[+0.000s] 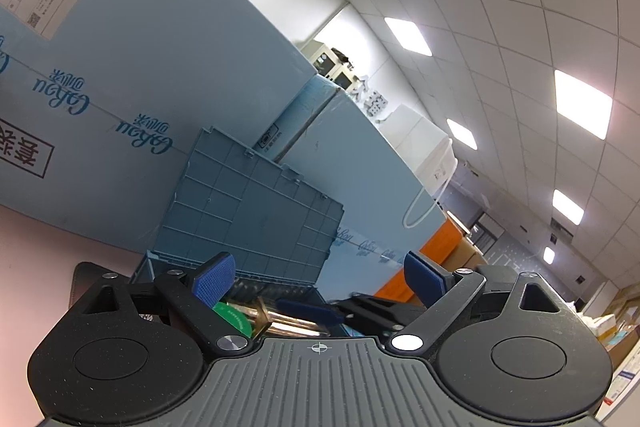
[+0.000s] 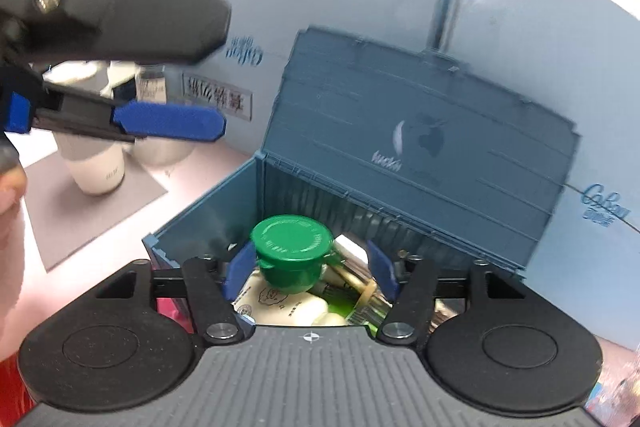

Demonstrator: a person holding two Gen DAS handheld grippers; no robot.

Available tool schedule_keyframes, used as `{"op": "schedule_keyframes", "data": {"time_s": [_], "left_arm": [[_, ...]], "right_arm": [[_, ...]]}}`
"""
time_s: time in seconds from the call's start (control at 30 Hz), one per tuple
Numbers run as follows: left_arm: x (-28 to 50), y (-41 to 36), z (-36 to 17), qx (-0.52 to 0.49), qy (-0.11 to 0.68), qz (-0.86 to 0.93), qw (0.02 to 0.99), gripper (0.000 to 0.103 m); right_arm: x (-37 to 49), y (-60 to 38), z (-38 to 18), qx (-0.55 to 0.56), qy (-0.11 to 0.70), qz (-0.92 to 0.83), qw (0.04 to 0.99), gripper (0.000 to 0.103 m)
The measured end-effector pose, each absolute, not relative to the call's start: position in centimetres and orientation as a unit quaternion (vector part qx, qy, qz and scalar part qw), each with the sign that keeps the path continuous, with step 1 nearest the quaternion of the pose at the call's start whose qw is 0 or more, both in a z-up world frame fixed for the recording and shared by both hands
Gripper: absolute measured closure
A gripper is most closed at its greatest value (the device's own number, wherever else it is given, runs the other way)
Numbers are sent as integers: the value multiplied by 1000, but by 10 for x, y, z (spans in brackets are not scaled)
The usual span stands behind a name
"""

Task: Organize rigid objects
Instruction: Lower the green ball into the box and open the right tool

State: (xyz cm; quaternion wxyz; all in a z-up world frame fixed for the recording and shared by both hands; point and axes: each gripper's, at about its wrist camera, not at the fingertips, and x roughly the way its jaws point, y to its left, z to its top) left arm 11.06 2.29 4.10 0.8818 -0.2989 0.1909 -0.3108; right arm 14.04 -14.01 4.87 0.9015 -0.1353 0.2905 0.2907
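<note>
Bright ceiling panels (image 1: 582,103) — fisheye, motion-blurred

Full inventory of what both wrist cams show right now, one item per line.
storage box: 1, blue-grey, lid up, below right tool
green-lidded jar: 1, green, in box, between right tool's fingers, pads look clear of it
brush: 1, brass ferrule, in box
white cups: 2, on grey mat, left of box
cartons: several, light blue, behind box
left tool: open, empty, near box
right tool: open, over box
hand: 1, left edge of the right wrist view
</note>
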Motion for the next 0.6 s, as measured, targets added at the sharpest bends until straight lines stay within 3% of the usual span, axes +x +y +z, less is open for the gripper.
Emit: {"op": "schedule_keyframes", "data": {"time_s": [0.13,0.3,0.6], "left_arm": [[106,16,44,-290,181,-304,889,10],[100,8,48,-282,167,-284,901,9],[72,-10,67,-248,128,-285,917,9]], "right_arm": [[126,-157,57,-110,262,277,918,26],[96,-178,63,-83,197,206,955,6],[37,-210,73,-28,103,76,991,0]]}}
